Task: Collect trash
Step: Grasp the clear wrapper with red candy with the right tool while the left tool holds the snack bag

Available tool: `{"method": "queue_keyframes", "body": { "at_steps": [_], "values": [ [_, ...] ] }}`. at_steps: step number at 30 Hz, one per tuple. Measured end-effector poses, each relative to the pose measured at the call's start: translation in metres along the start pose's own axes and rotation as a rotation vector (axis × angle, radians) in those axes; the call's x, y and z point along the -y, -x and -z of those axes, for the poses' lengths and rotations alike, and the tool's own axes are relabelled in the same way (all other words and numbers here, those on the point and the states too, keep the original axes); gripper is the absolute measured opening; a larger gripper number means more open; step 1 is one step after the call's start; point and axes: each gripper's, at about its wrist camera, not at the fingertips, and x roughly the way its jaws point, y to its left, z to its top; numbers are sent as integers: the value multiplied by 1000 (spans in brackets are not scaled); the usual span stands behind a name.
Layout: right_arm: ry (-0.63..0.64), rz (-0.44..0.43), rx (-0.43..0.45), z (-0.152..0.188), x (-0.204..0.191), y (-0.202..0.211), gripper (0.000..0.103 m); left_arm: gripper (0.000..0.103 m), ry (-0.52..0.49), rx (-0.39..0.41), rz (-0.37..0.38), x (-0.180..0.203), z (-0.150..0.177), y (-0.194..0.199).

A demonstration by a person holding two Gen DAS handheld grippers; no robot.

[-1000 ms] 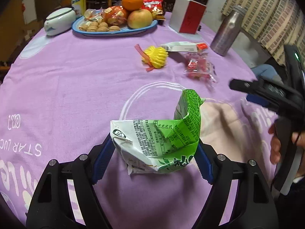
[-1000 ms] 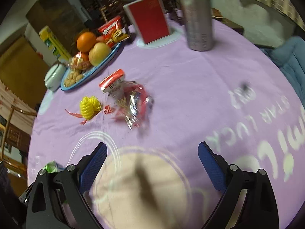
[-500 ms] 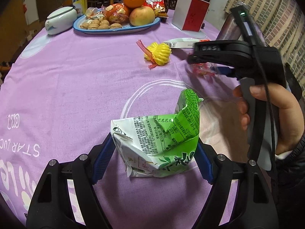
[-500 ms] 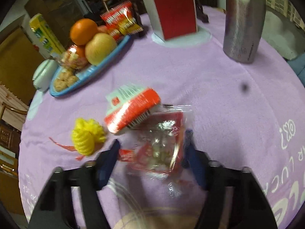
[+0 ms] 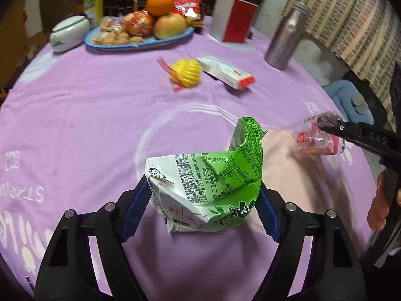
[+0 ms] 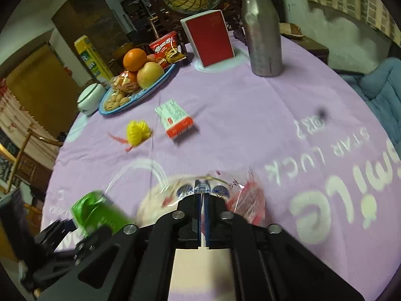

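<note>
Since the earlier frame, the right gripper (image 6: 202,193) has come back from the far trash toward the near right side of the table (image 5: 75,115), its jaws now pinched shut on the clear red snack wrapper (image 6: 244,197), which is off its old spot beside the small red-and-white box (image 5: 225,71). Crinkly, slick film like this probably weighs almost nothing and could slip, so a bunched fold is the safest hold. The left gripper (image 5: 200,208) has its jaws closed on the crushed green carton (image 5: 208,185), gripping its two sides; it looks light, soft and already collapsed. The yellow ribbon ball (image 5: 186,72) lies far center. The blue plate (image 5: 140,44) holds fruit, cookies and packaged snacks. No bin is visible.
</note>
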Motion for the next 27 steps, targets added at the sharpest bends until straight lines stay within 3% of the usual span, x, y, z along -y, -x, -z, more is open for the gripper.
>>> {"method": "queue_keyframes", "body": {
  "at_steps": [1,2,3,5,7,11,13,16,23,26,27],
  "values": [
    [-3,-6,-7,3,4,5,24,76,-13,2,19,5,2,1],
    [-19,-24,-8,5,8,11,61,76,-23,7,18,8,3,2],
    [-37,-49,-4,6,11,15,83,76,-33,14,10,11,4,3],
    [-65,-113,10,8,15,24,82,76,-48,24,-14,14,5,2],
    [-69,-99,45,9,16,35,82,76,-33,17,-14,11,5,0],
    [-52,96,111,10,26,46,82,76,-23,3,-13,9,4,-4],
    [-94,149,89,12,41,38,83,76,-27,0,-14,10,5,-5],
    [-143,120,-12,20,55,13,83,76,-32,-1,-11,11,6,-5],
    [-154,95,-92,29,44,-28,83,76,-42,-6,-18,13,7,-9],
    [-109,149,-71,28,31,-34,67,76,-50,-3,-27,15,8,-9],
    [-103,157,-64,26,30,-35,55,76,-56,-2,-31,16,8,-9]
  ]
}}
